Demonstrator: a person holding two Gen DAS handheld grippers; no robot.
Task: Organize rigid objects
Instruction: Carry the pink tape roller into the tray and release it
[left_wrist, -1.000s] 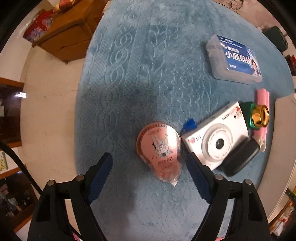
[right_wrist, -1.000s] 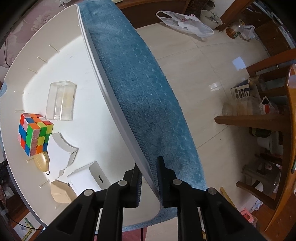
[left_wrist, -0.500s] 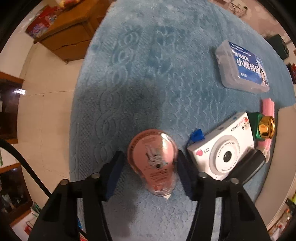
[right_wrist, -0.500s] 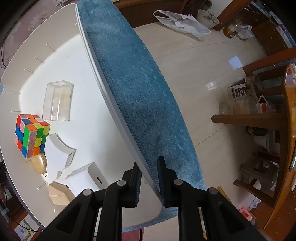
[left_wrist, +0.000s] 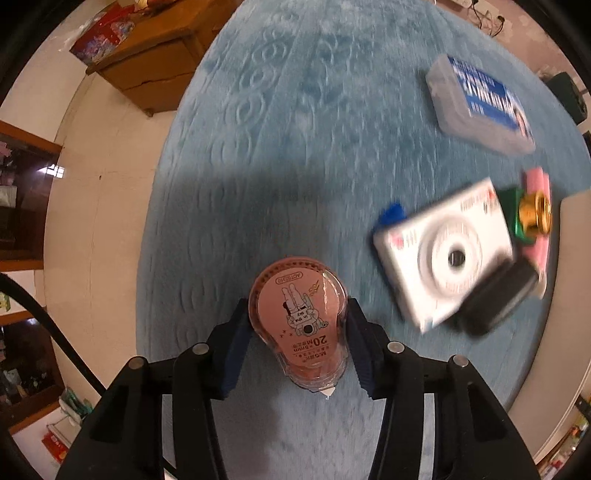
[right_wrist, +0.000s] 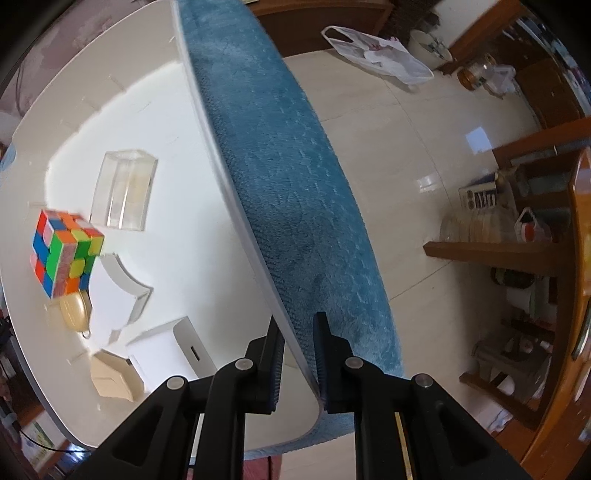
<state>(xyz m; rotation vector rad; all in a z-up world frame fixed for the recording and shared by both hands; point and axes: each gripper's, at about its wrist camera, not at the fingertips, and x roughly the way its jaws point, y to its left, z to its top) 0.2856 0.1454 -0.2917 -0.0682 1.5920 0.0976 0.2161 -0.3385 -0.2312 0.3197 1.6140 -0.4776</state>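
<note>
Left tongs (left_wrist: 298, 334), just closing, clamp one pink correction tape (left_wrist: 298, 325); right tongs (right_wrist: 298, 356) clamp one white tray (right_wrist: 207, 122) rim.

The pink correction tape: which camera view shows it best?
The left wrist view. The pink correction tape sits sharp and central there, its label readable, with the left gripper closed on its sides. The right wrist view does not show it.

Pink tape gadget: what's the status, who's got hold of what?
Left claw just closed, pads on the tape dispenser. Right claw clamped on the tray rim. Camera close by, not blocking.
</note>
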